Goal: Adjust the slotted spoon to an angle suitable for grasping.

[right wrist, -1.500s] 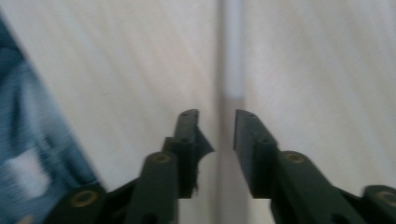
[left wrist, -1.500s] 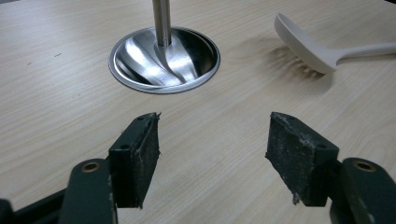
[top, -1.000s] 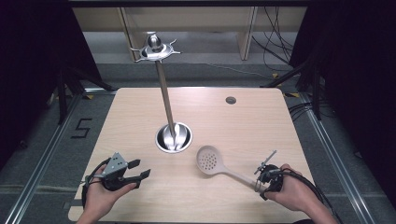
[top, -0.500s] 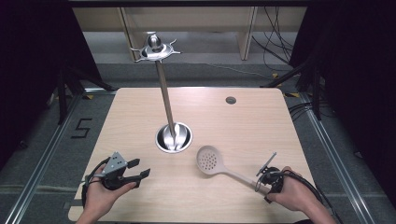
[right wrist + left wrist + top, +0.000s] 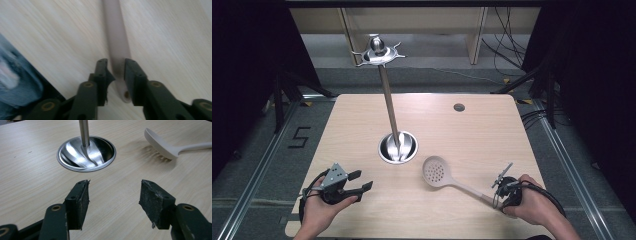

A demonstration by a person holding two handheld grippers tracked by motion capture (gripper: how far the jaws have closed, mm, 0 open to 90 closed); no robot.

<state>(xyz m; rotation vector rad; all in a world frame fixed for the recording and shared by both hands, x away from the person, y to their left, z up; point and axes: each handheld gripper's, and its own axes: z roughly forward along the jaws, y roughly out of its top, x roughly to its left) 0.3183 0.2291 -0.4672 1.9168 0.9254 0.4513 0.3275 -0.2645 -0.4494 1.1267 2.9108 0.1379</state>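
Slotted spoon (image 5: 438,171) lies on the bench (image 5: 462,130), perforated bowl just right of the steel stand base (image 5: 398,148), handle running back toward my right hand (image 5: 532,202). My right gripper (image 5: 501,194) is pinching the handle near its end; in the right gripper view the jaws sit tight on either side of the handle (image 5: 117,45), hang-hole just behind them. My left gripper (image 5: 362,186) hovers near the front-left of the bench, jaws spread wide with nothing between them, pointing at the base. Stand pole (image 5: 388,102) rises from the base to a hook ring (image 5: 378,51).
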